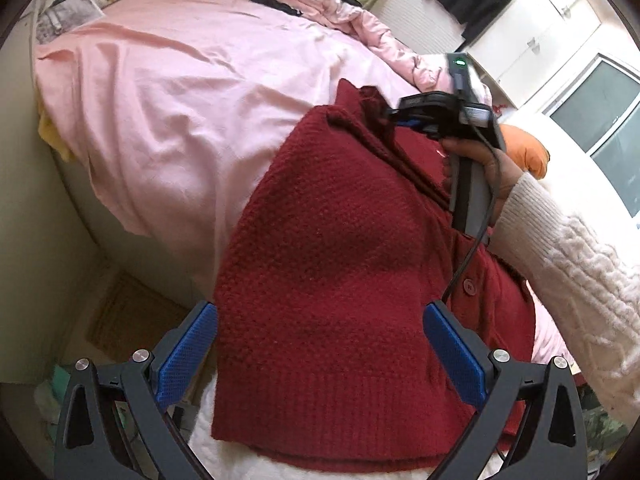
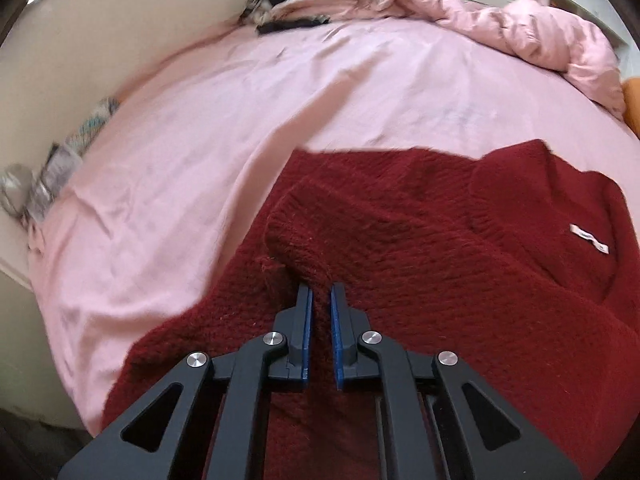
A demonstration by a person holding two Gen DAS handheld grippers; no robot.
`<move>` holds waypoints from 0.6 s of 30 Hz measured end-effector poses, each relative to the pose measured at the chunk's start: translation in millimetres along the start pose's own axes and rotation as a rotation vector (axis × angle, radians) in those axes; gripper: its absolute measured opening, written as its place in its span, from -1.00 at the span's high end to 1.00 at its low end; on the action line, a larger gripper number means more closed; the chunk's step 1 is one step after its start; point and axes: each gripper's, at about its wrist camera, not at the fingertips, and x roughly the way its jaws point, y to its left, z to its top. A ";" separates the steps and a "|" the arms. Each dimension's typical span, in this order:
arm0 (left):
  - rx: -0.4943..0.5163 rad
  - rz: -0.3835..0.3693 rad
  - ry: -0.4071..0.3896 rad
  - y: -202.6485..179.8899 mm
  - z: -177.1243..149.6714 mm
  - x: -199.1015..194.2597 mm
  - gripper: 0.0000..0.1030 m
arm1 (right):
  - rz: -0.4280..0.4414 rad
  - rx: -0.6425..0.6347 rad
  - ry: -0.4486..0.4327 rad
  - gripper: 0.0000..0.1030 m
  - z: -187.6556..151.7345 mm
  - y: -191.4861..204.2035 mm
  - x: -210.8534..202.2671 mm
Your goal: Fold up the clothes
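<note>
A dark red knitted cardigan point(image 1: 340, 264) with a button point(image 1: 469, 286) lies on the pink bed sheet point(image 1: 180, 92). In the left wrist view my left gripper point(image 1: 320, 310) stands wide open over the cardigan's hem end, its blue pads point(image 1: 188, 354) on either side of the knit and not pressing it. My right gripper point(image 2: 321, 294) is shut on a raised fold of the red cardigan point(image 2: 440, 248), and a white label point(image 2: 590, 242) shows to its right. The left wrist view shows that same right gripper point(image 1: 394, 114) pinching the knit at the cardigan's far end.
A person's hand in a white cable-knit sleeve point(image 1: 568, 264) holds the right gripper. A crumpled pink quilt point(image 2: 540, 28) and dark clothes point(image 2: 288, 16) lie at the bed's far side. An orange cushion point(image 1: 526, 150) sits at the right, a wall point(image 1: 24, 200) at the left.
</note>
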 end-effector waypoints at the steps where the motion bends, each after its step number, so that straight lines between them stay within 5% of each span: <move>1: 0.004 0.003 -0.002 -1.0 -0.4 -1.4 -0.99 | 0.009 0.027 -0.028 0.84 0.3 -8.1 -10.4; 5: 0.018 0.018 -0.002 -6.0 -1.6 -3.0 -0.99 | 0.002 0.122 -0.104 0.84 -1.6 -52.5 -50.7; 9: 0.046 0.033 -0.002 -18.6 -4.8 -3.9 -0.99 | -0.094 0.205 -0.156 0.84 -17.6 -124.7 -100.3; 18: 0.199 0.059 0.042 -75.6 -24.4 8.7 -0.99 | -0.434 0.506 -0.222 0.84 -126.4 -342.4 -245.2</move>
